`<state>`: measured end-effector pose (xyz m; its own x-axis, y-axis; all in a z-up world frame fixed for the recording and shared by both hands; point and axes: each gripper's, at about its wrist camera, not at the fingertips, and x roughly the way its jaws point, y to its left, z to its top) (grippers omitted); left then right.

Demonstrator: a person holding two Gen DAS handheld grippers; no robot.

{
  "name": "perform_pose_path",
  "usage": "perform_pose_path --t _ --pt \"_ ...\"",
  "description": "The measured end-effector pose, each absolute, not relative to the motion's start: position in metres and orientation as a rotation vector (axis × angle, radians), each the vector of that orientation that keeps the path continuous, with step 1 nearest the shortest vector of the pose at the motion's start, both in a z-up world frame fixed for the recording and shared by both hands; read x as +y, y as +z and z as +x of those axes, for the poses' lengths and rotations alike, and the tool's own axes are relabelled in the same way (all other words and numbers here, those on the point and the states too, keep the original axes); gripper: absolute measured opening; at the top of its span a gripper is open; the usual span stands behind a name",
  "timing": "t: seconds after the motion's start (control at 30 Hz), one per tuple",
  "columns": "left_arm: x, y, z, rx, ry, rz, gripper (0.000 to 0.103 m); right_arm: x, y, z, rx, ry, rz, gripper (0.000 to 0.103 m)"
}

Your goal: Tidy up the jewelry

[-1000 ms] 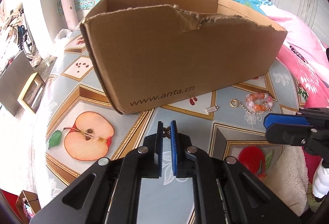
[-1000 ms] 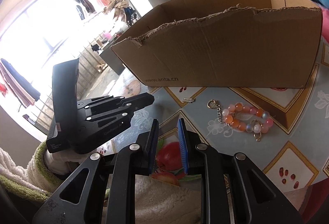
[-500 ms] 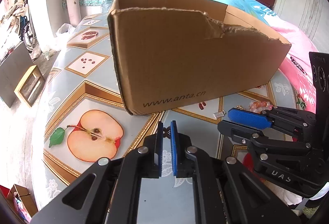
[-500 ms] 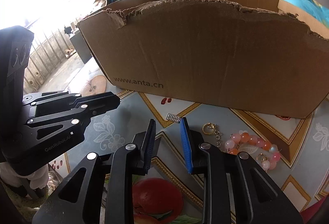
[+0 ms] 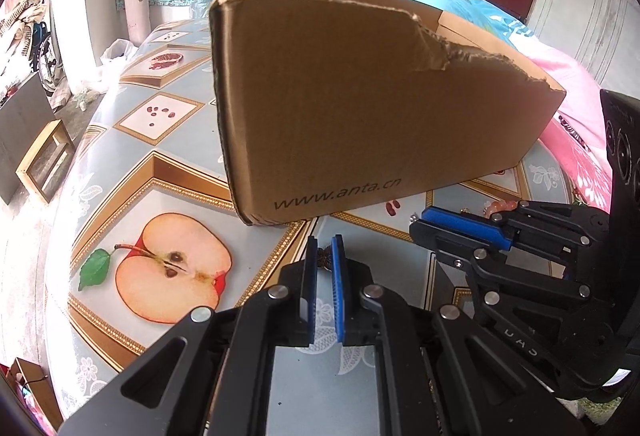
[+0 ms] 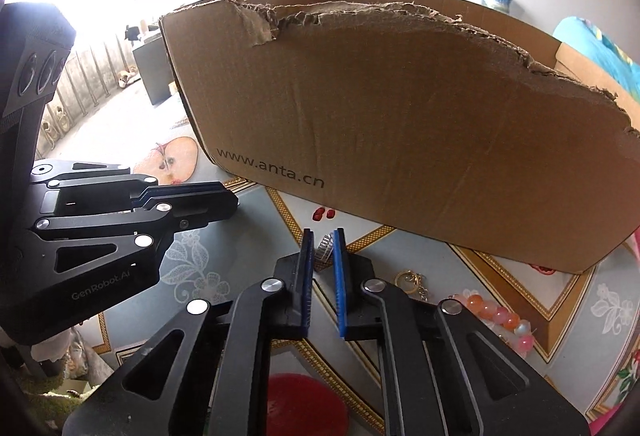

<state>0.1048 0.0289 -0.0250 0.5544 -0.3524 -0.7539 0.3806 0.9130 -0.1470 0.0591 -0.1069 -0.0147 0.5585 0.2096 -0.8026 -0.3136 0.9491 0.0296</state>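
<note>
Claws level before the cardboard box [image 5: 360, 108]: left claw [image 5: 324, 256] pinching a small dark trinket [image 5: 323, 260], right claw [image 6: 322, 248] narrowly parted around a silver clasp [image 6: 325, 246].

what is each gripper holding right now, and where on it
The left gripper pinches a small dark ornament at its fingertips; which part cannot be told. The right gripper straddles a small silver clip, not yet clamped.

Left wrist view: set low over the table [image 5: 168, 140], facing forward along the left gripper [image 5: 324, 256], close to the cardboard box [image 5: 360, 108], nearest its left corner. Right wrist view: equally low and close, facing the same printed box [image 6: 400, 124] wall. Shared: box front, patterned table [image 6: 256, 236], each other's gripper.
</note>
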Motion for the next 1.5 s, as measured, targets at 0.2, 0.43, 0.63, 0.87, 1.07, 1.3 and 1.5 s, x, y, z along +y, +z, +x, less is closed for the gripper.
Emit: perform_pose_path --t 0.2,0.43,0.63,0.87,1.07,1.3,1.5 --pt "0.030 -0.026 0.104 0.880 -0.436 0.030 0.006 -0.108 -0.012 0.064 0.955 0.333 -0.083 0.003" --pt "0.032 -0.026 0.103 0.879 -0.434 0.024 0.006 -0.107 -0.005 0.072 0.955 0.338 -0.074 0.001" --pt "0.031 -0.026 0.103 0.878 -0.434 0.029 0.006 -0.095 -0.002 0.070 0.956 0.336 -0.113 0.008" --pt "0.030 -0.026 0.103 0.878 -0.435 0.029 0.006 -0.080 -0.014 0.082 0.977 0.330 -0.162 0.009" --pt "0.030 -0.026 0.103 0.879 -0.436 0.028 0.006 -0.080 -0.006 0.083 0.993 0.340 -0.122 0.002" --pt "0.030 -0.026 0.104 0.880 -0.435 0.029 0.006 -0.093 -0.003 0.084 1.001 0.351 -0.092 0.000" --pt "0.031 -0.026 0.103 0.879 -0.428 0.032 0.006 -0.094 -0.003 0.078 0.996 0.353 -0.080 0.000"
